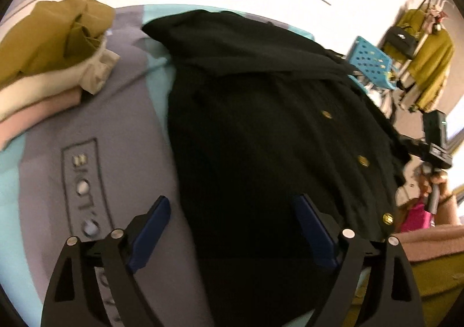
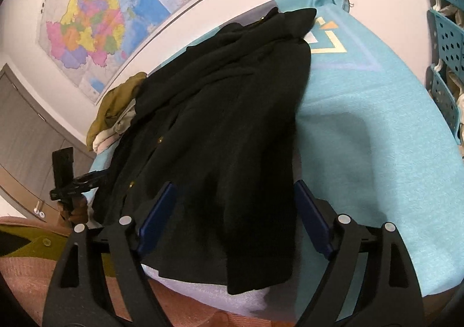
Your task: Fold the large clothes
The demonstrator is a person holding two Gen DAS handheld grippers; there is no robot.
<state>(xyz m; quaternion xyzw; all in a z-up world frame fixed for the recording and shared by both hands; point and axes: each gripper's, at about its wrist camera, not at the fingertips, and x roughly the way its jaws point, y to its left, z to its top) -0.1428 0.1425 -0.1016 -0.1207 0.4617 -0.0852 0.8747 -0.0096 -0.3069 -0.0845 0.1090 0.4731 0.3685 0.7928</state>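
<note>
A large black coat [image 1: 261, 112] with gold buttons lies spread on the table, its hem hanging over the near edge; it also shows in the right wrist view [image 2: 226, 124]. My left gripper [image 1: 232, 228] is open and empty, held just above the coat's near left part. My right gripper [image 2: 235, 211] is open and empty, above the coat's hem at the table's near edge. The right gripper's body [image 1: 435, 141] shows at the right of the left wrist view. The left gripper's body [image 2: 69, 179] shows at the left of the right wrist view.
A stack of folded clothes [image 1: 49, 66], olive on cream and pink, sits at the table's far left. The table has a teal and grey cover [image 2: 377, 130]. Blue perforated baskets [image 2: 446, 45] stand at the right. A clothes rack [image 1: 423, 60] stands behind.
</note>
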